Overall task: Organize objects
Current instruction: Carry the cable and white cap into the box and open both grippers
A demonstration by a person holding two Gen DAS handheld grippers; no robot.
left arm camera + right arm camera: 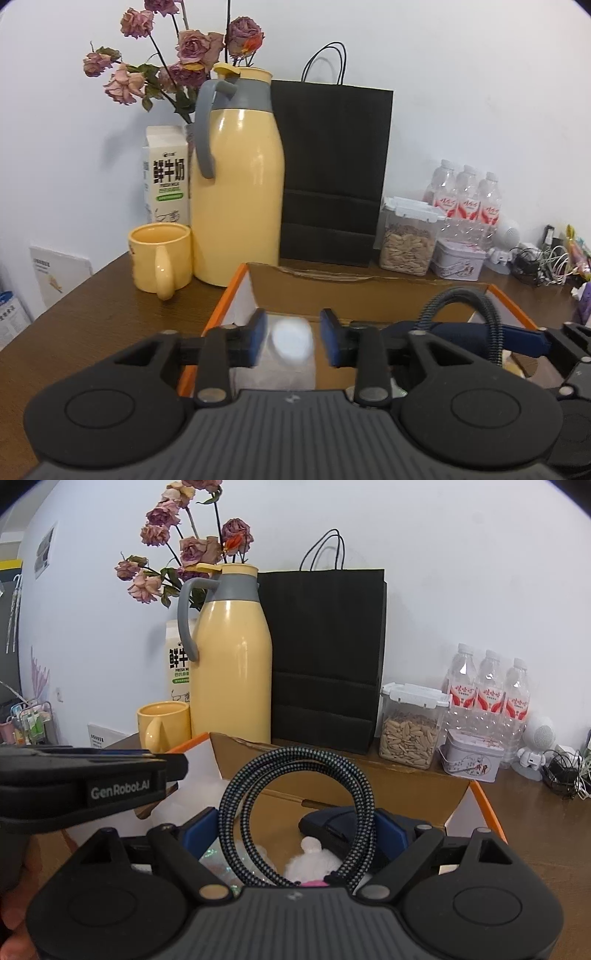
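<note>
At frame centre, the right gripper (295,834) is holding the springy, light braided cable (295,812) coil across its sides, jaws wide.

You see a pale yellow flask (240,184) with grey handle, a yellow mug (160,256), a black paper bag (332,173), and a black-and-white braided cable (295,812).

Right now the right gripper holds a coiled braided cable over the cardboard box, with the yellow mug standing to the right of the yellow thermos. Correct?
Not quite. The yellow mug stands to the left of the yellow thermos, not the right; the right wrist view shows this. The rest holds: the right gripper has the coiled braided cable between its fingers over the cardboard box.
</note>
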